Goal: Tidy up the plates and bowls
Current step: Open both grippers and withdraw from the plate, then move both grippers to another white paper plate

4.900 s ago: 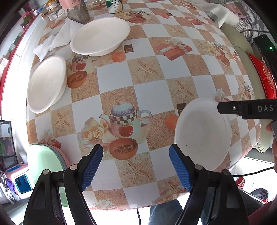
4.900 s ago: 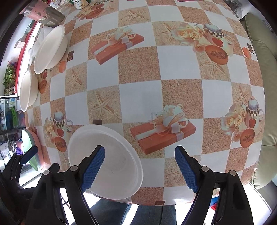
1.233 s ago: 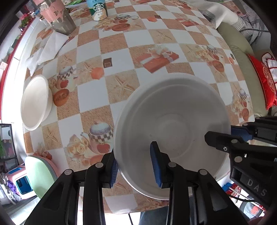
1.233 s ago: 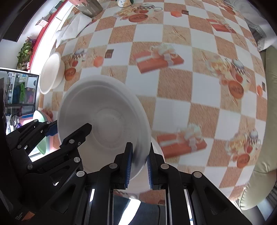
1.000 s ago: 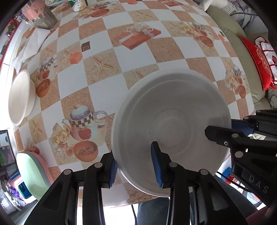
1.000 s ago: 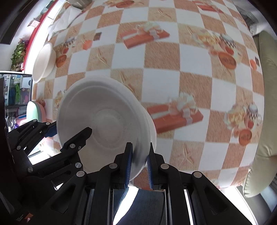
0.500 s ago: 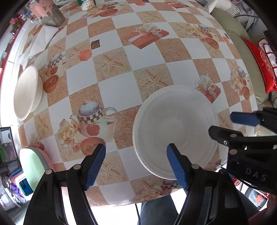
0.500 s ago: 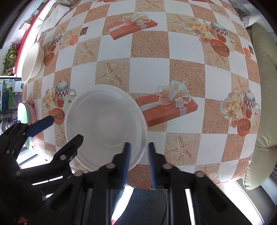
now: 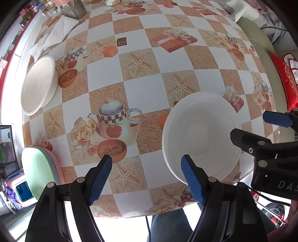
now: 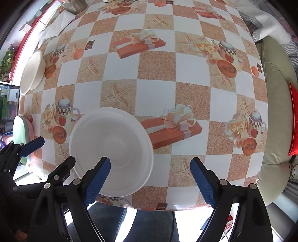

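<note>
A white bowl point(image 9: 202, 134) rests on the patterned table near its front edge; it also shows in the right wrist view point(image 10: 111, 139). My left gripper point(image 9: 146, 175) is open and empty, just left of the bowl, its right finger by the near rim. My right gripper point(image 10: 150, 178) is open and empty, its left finger over the bowl's near rim. A second white bowl point(image 9: 38, 84) sits at the table's far left edge, also in the right wrist view point(image 10: 32, 71).
A grey cup point(image 9: 73, 8) and white napkins point(image 9: 54, 35) lie at the back left. A green and pink stool point(image 9: 40, 167) stands beside the table's left front. A beige sofa point(image 10: 275, 104) with a red cushion point(image 9: 285, 80) runs along the right.
Both grippers held one bowl in the air, set it down on the bowl near the front edge, then opened and drew back from it.
</note>
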`<action>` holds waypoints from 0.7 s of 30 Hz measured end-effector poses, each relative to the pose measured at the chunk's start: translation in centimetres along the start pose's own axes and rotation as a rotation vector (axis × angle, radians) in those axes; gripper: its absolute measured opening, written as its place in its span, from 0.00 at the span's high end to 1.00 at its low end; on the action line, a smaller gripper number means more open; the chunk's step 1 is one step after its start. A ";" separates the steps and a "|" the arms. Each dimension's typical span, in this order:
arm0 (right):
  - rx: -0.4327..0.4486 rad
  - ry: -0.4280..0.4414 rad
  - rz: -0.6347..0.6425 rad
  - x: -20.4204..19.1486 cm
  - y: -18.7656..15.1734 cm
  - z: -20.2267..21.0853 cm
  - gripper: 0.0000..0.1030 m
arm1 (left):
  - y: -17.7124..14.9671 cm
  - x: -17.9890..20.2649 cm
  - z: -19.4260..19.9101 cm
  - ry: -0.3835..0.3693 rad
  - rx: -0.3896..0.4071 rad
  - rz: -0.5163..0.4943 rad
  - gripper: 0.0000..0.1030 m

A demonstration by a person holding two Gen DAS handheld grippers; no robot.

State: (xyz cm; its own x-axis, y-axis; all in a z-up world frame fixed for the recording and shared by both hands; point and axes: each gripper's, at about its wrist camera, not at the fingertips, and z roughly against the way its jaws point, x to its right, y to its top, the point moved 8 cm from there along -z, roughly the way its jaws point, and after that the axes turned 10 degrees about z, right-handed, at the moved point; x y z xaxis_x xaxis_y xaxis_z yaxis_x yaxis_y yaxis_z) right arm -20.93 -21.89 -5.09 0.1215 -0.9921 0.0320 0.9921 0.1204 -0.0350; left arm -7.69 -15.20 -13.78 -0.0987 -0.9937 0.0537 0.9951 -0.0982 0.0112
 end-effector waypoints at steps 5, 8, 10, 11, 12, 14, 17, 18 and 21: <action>0.009 -0.007 0.027 -1.2 0.3 0.5 0.14 | 0.2 -0.9 0.0 -0.007 0.007 0.022 0.23; 0.014 -0.004 0.028 -1.4 0.5 0.7 0.14 | -0.3 -2.3 0.5 -0.011 0.009 0.038 0.23; 0.016 -0.005 0.030 -1.5 0.8 0.9 0.14 | -0.3 -2.2 0.4 -0.012 0.011 0.050 0.23; 0.016 -0.004 0.032 -1.6 0.8 0.9 0.14 | -0.4 -2.6 0.4 -0.013 0.011 0.055 0.23; 0.017 -0.004 0.033 -1.8 1.0 0.8 0.14 | -0.5 -3.0 0.4 -0.014 0.012 0.058 0.23; 0.016 -0.011 0.035 -1.9 1.1 0.9 0.14 | -0.6 -3.4 0.4 -0.013 0.013 0.065 0.23; 0.010 -0.022 0.046 -2.1 1.3 0.9 0.14 | -0.6 -3.9 0.3 -0.016 0.017 0.080 0.23; 0.013 -0.024 0.052 -2.2 1.4 1.0 0.14 | -0.5 -4.0 0.3 -0.019 0.019 0.087 0.23; 0.017 -0.031 0.073 -2.6 1.7 1.2 0.14 | -0.6 -5.0 0.1 -0.025 0.021 0.106 0.23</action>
State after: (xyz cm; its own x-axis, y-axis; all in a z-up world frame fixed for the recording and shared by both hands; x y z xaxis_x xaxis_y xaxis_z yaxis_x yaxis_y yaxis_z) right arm -19.49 -19.07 -4.02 0.1941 -0.9791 0.0611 0.9809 0.1932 -0.0210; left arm -7.78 -10.20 -13.92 0.0072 -0.9967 0.0807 0.9996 0.0093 0.0250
